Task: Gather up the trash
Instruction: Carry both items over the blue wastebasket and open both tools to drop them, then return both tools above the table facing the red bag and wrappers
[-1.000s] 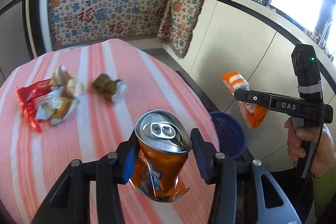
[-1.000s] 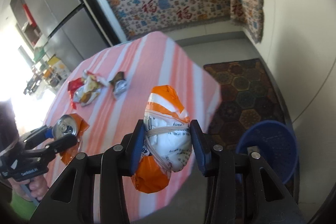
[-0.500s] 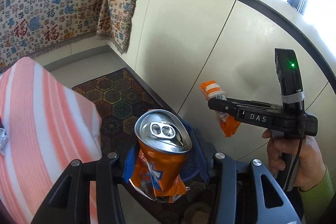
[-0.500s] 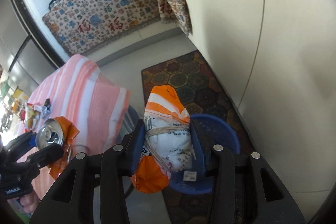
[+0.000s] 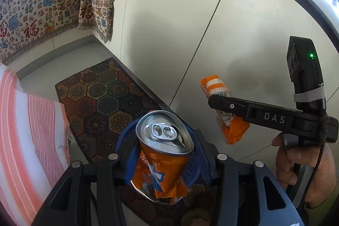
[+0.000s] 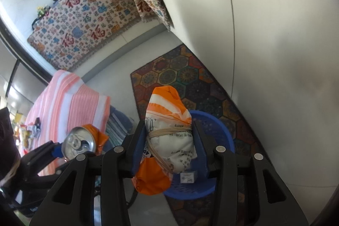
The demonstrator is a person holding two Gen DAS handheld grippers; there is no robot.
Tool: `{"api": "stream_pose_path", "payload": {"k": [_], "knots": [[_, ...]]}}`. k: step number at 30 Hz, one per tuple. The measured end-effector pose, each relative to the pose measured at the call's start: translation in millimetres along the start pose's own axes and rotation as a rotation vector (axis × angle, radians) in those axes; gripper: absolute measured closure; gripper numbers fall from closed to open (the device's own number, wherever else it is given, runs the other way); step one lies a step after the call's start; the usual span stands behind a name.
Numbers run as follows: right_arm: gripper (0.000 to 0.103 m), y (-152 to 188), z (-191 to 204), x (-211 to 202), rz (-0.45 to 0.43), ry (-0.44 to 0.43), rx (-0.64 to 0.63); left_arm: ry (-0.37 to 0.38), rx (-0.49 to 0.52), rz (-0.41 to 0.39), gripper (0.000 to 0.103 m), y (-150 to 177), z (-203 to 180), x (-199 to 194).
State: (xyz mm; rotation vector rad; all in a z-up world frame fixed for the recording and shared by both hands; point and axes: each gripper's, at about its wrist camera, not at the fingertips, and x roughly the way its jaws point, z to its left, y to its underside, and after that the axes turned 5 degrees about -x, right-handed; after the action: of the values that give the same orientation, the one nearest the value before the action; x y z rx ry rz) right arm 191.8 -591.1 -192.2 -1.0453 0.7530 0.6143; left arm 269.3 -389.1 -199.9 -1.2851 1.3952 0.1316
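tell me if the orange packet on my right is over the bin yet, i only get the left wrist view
Observer: In the right wrist view the orange packet lines up with the mouth of the blue basket. It sits between the pads of the right gripper, whose jaws have just been opening.
Operator: any trash on the table
Observer: Yes, wrappers lie on the striped tablecloth.
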Motion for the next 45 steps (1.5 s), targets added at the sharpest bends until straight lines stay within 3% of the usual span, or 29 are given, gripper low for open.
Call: {"api": "stream_pose_path", "payload": {"k": [2,3,4,12,16,20,23,27,33,36,41,43,45], "knots": [[0.037,-1.6,-5.2,1.4,-0.005,-0.024,0.035,0.019,0.018,0.002,0.053,2.0,-5.2,6.8],[0.030,-1.9,-8.9,0.3,-0.014,-0.027,0.050,0.024,0.021,0.012,0.044,1.6,-6.3,12.2],[0.030,-2.2,-11.4,-2.2,-0.022,-0.024,0.057,0.025,0.019,0.023,0.035,0.9,-6.6,18.1],[0.024,-5.9,-16.8,-20.0,-0.098,0.032,0.067,-0.007,-0.008,0.023,0.034,1.1,-7.1,20.7],[0.021,-7.4,-1.8,-25.2,-0.120,0.068,0.021,-0.052,-0.004,-0.004,0.034,12.9,3.7,-13.3],[0.018,-1.2,26.7,-28.5,-0.140,0.086,-0.058,-0.129,-0.002,-0.061,0.034,40.8,26.6,-73.6],[0.017,9.3,65.0,-28.5,-0.161,0.098,-0.163,-0.220,-0.024,-0.097,0.034,70.4,57.3,-121.8],[0.014,38.1,145.7,-24.5,-0.197,0.090,-0.378,-0.372,-0.106,-0.118,0.034,114.7,117.6,-181.7],[0.009,106.3,285.8,-5.3,-0.125,-0.122,-0.623,-0.602,-0.223,-0.122,0.034,175.5,216.1,-255.1],[0.009,132.0,342.7,14.6,-0.072,-0.165,-0.705,-0.678,-0.284,-0.125,0.034,200.8,261.5,-286.0],[0.009,144.2,409.6,61.1,0.026,-0.170,-0.742,-0.752,-0.355,-0.126,0.032,220.9,316.5,-308.5],[0.009,144.1,425.8,74.7,0.048,-0.168,-0.741,-0.710,-0.397,-0.139,0.023,224.3,330.4,-314.1],[0.009,146.3,431.4,88.0,0.064,-0.148,-0.740,-0.668,-0.437,-0.143,0.022,228.1,339.1,-318.0]]}}
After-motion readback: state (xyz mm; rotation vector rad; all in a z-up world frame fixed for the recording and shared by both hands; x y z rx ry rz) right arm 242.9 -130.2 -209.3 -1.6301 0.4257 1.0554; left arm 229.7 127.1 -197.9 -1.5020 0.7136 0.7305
